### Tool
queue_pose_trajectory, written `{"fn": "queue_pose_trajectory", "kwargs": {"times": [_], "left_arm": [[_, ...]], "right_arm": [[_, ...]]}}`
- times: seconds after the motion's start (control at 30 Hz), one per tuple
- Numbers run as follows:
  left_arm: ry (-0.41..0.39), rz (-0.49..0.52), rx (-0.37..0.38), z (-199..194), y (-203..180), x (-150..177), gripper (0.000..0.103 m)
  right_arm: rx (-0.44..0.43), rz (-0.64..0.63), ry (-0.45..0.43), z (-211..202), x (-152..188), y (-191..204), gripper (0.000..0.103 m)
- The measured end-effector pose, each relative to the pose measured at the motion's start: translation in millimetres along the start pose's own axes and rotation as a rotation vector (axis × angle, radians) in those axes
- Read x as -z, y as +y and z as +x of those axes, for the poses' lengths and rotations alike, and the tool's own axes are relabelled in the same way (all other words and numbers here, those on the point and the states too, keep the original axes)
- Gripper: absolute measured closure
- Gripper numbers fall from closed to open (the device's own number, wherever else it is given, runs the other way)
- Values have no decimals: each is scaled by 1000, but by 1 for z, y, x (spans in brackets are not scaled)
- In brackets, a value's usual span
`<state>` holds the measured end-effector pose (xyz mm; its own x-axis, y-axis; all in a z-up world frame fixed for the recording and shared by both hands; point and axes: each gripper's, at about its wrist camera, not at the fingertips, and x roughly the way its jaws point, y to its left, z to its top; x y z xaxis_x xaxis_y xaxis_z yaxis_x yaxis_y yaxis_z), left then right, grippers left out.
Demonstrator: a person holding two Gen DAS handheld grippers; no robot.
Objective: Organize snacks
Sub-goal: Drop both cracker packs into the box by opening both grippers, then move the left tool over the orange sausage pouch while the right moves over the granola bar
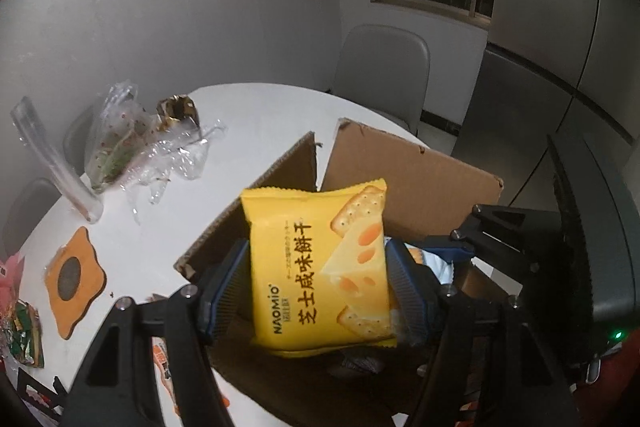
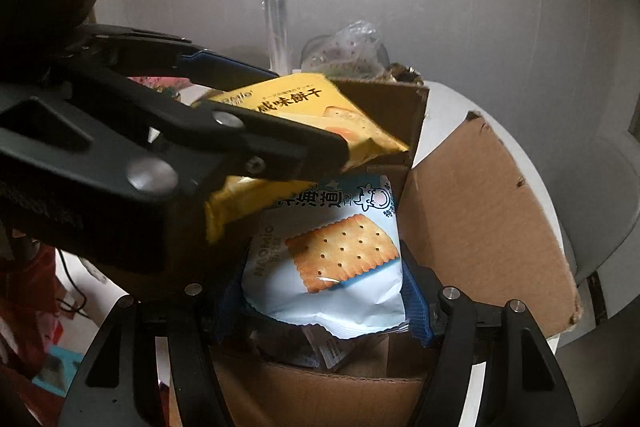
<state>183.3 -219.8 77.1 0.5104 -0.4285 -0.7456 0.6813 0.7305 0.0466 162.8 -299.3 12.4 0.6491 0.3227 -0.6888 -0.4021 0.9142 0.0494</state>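
A yellow cheese-cracker packet (image 1: 320,267) is pinched upright between the blue pads of my left gripper (image 1: 317,255), above the open cardboard box (image 1: 408,179). In the right wrist view, my right gripper (image 2: 324,279) is shut on a light blue cracker packet (image 2: 332,259) over the same box (image 2: 480,219). The left gripper (image 2: 310,111) reaches in from the left there. It carries the yellow packet (image 2: 296,99) just above and behind the blue one. Other wrapped snacks (image 1: 360,363) lie on the box floor.
The box stands on a round white table (image 1: 248,115). Crumpled clear plastic bags (image 1: 120,139), a clear tube (image 1: 56,163), an orange coaster (image 1: 76,283) and loose snack packets (image 1: 24,331) lie to the left. A grey chair (image 1: 384,75) stands behind the table.
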Motion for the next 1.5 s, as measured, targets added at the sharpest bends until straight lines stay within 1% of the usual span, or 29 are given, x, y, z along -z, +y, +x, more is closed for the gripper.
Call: {"fn": "queue_pose_trajectory", "kwargs": {"times": [0.1, 0.23, 0.27, 0.37, 0.4, 0.43, 0.47, 0.5, 0.57, 0.6, 0.63, 0.77, 0.9, 0.97, 1.07, 1.23, 1.3, 1.37, 1.4, 1.5], "left_arm": [[11, 22, -16, 2, -6, 0, 37], [29, 27, -1, 5, -8, 3, 37], [31, 26, 2, 5, -8, 4, 37], [16, 29, -4, 1, -10, 3, 34], [11, 29, -9, -1, -10, 3, 34], [7, 25, -11, -3, -9, 3, 34], [5, 22, -12, -6, -9, 3, 34], [-2, 20, -12, -9, -8, 4, 33], [-21, 10, -20, -18, -5, 5, 26], [-40, 1, -30, -25, -3, 7, 21], [-62, -7, -37, -34, 0, 9, 20], [-119, -56, -53, -64, 16, 18, 19], [-194, -112, -111, -100, 37, 39, 9], [-219, -135, -139, -115, 47, 52, 9], [-227, -177, -185, -131, 66, 75, 8], [-219, -238, -264, -144, 99, 118, 8], [-208, -261, -283, -143, 111, 135, 8], [-189, -284, -301, -137, 122, 152, 8], [-174, -298, -302, -131, 128, 162, 8], [-123, -337, -275, -105, 144, 181, 8]], "right_arm": [[-4, -7, 16, 6, -4, 2, 36], [17, -27, 29, 8, -1, 2, 36], [21, -32, 33, 11, -5, 7, 35], [35, -44, 30, 7, -4, 11, 28], [45, -49, 26, 4, -4, 12, 22], [56, -57, 15, 0, -5, 13, 20], [62, -60, 10, -2, -6, 13, 20], [70, -60, 8, -5, -6, 13, 20], [71, -51, -5, -12, -7, 11, 20], [70, -48, -10, -15, -8, 12, 20], [71, -47, -14, -18, -7, 12, 20], [71, -44, -49, -36, -8, 21, 20], [63, -42, -100, -58, -10, 32, 20], [57, -54, -133, -67, -13, 44, 20], [28, -76, -171, -76, -16, 65, 20], [-1, -147, -209, -79, -24, 115, 20], [0, -180, -216, -74, -26, 135, 21], [-23, -201, -206, -65, -28, 153, 26], [-38, -210, -194, -58, -29, 161, 31], [-77, -223, -152, -35, -25, 183, 33]]}}
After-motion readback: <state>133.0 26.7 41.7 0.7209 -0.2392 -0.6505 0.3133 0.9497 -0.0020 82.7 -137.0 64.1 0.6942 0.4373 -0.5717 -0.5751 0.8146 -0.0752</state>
